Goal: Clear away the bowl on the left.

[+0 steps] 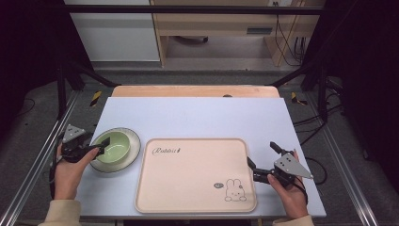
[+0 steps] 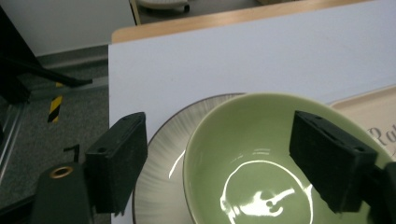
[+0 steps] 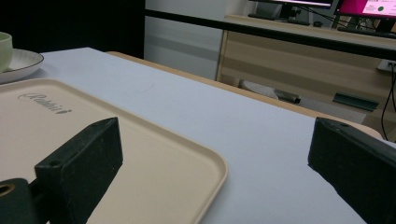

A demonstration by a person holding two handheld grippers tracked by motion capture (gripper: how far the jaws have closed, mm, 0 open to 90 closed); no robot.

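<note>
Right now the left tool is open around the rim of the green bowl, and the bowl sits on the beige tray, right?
Not quite. The green bowl sits on a grey plate beside the beige tray, not on it, as the high view shows. The left tool is indeed open around the bowl's rim.

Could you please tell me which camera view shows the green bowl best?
The left gripper view: the bowl is close, its inside plain. The high view shows it small on its plate; the right gripper view catches an edge.
</note>
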